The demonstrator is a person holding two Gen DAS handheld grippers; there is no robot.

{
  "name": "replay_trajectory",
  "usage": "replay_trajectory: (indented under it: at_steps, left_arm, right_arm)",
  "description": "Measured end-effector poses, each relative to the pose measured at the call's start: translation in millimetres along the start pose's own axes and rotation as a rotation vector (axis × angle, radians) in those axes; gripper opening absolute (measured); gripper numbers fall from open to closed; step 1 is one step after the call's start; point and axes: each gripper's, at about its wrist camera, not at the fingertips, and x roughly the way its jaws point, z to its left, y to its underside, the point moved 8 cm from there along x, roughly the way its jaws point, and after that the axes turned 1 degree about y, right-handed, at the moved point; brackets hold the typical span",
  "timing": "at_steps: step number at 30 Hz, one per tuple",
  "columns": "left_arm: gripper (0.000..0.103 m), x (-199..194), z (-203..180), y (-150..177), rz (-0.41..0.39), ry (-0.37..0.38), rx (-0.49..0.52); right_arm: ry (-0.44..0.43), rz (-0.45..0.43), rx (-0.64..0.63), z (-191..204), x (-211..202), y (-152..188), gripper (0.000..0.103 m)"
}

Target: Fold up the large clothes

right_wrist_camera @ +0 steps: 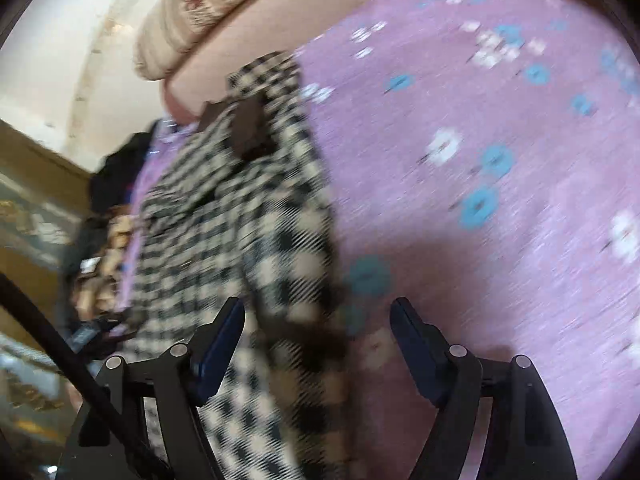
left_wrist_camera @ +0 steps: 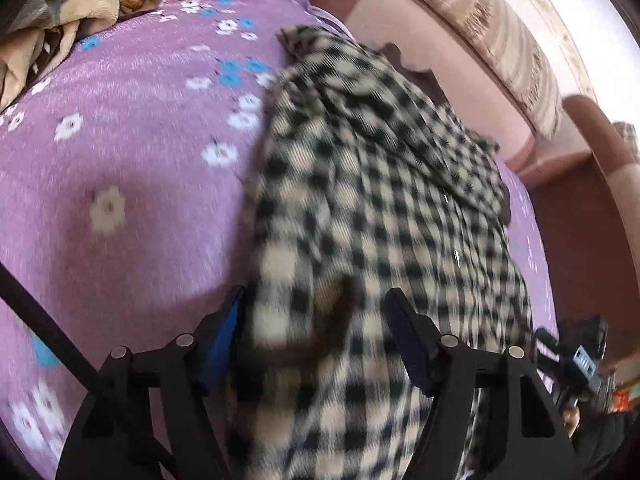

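Two spread-wide tools, left tool [left_wrist_camera: 316, 320] and right tool [right_wrist_camera: 318, 330], straddle a fuzzy checked coat [left_wrist_camera: 384, 208].

The checked garment [left_wrist_camera: 380, 208] is thick, fuzzy woven cloth, matt. The purple flowered bedspread [left_wrist_camera: 132, 184] looks a soft, faintly shimmering fabric. The left gripper [left_wrist_camera: 316, 316] is matt black plastic with blue pads [left_wrist_camera: 226, 332].

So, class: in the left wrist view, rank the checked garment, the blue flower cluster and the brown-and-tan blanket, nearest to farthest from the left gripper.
1. Checked garment: between the left gripper's fingers.
2. Blue flower cluster: mid-bedspread, ahead.
3. Brown-and-tan blanket: far upper-left corner.
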Motion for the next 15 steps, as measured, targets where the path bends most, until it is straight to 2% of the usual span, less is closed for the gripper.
replay_trajectory:
  at_steps: [4, 8, 10, 15]
  left_arm:
    - [0.067, -11, -7, 26, 0.038, 0.055, -0.026]
    - [0.055, -21, -5, 50, 0.053, 0.106, -0.079]
    - [0.053, -25, -5, 60, 0.057, 0.13, -0.102]
    - [0.053, -35, -11, 84, 0.002, 0.131, -0.109]
  right_arm:
    - [-0.135, 0.021, 0.022, 12, 3, 19, 0.08]
    - [-0.222, 0.053, 0.004, 22, 0, 38, 0.078]
    - [-0.263, 0.072, -0.005, 27, -3, 51, 0.077]
    - [-0.319, 0.112, -0.047, 43, -6, 81, 0.077]
